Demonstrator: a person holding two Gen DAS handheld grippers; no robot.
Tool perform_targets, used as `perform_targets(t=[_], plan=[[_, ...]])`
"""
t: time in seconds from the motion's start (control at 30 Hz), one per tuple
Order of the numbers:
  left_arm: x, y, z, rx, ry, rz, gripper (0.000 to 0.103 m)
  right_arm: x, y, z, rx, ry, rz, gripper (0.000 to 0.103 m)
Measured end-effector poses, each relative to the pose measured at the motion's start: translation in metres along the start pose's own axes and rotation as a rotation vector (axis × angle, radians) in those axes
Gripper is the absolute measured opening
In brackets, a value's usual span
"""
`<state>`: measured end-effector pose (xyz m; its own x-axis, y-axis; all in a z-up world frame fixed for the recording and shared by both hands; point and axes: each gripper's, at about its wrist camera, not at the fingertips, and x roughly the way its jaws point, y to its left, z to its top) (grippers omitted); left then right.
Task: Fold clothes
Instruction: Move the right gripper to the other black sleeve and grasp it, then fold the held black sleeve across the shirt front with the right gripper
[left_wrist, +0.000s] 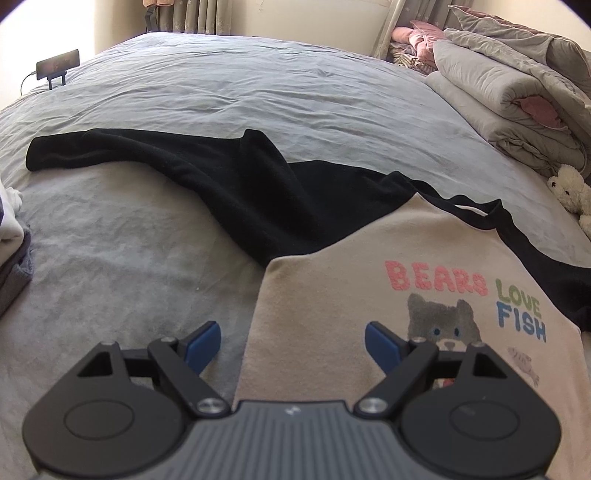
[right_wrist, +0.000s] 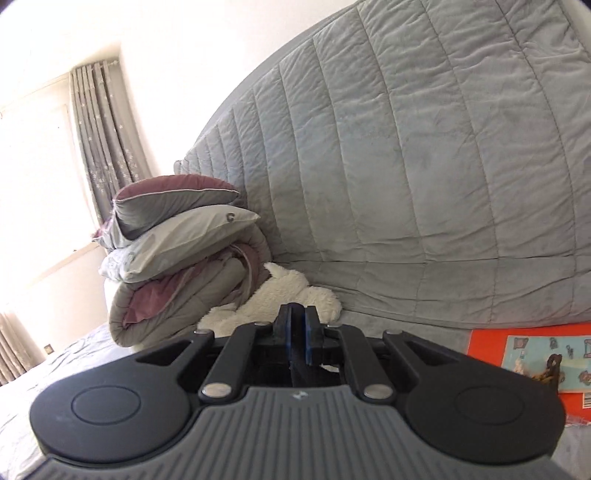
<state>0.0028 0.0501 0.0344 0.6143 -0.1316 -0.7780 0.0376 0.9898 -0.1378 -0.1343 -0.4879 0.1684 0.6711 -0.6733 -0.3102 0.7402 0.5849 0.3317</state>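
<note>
The sweatshirt (left_wrist: 332, 295) is judged soft, light — best pinched at its edge between the spread left gripper (left_wrist: 293, 345); the right gripper (right_wrist: 298, 334) is seen pressed together, apparently pinching a dark strip — 2 pads touching.

Your left gripper (left_wrist: 293, 345) and right gripper (right_wrist: 298, 334) look alike: a ribbed grey body with a small pale emblem, two round black discs at the sides, black linkage arms pinned with silver screws, and blue pads (left_wrist: 202, 347) inside the fingers.

A dark strip, possibly black fabric, is sitting between the right gripper's (right_wrist: 298, 334) pads, mostly hidden.
</note>
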Motion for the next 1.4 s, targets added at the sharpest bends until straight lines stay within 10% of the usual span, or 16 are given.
perform_targets(t=[0.17, 0.27, 0.6, 0.73, 0.83, 1.03, 1.4], plan=[[-0.001, 0.001, 0.001, 0.0, 0.004, -0.006, 0.086, 0.039, -0.027, -0.03, 0.077, 0.199, -0.07, 0.007], [-0.002, 0.005, 0.003, -0.022, 0.004, -0.011, 0.086, 0.022, -0.009, -0.026, 0.045, 0.163, -0.002, 0.007], [-0.013, 0.032, 0.013, -0.153, -0.027, -0.07, 0.086, -0.116, 0.195, -0.105, -0.174, 0.279, 0.788, 0.009], [-0.016, 0.046, 0.012, -0.191, -0.032, -0.057, 0.086, -0.146, 0.257, -0.219, -0.528, 0.557, 0.902, 0.037], [-0.019, 0.053, 0.013, -0.207, -0.031, -0.068, 0.086, -0.16, 0.261, -0.26, -0.723, 0.641, 0.966, 0.038], [-0.025, 0.044, 0.012, -0.145, -0.057, -0.105, 0.083, -0.136, 0.239, -0.223, -0.649, 0.584, 0.906, 0.055], [-0.023, -0.002, -0.006, 0.024, -0.035, -0.216, 0.07, -0.02, 0.165, -0.173, -0.414, 0.635, 0.474, 0.055]])
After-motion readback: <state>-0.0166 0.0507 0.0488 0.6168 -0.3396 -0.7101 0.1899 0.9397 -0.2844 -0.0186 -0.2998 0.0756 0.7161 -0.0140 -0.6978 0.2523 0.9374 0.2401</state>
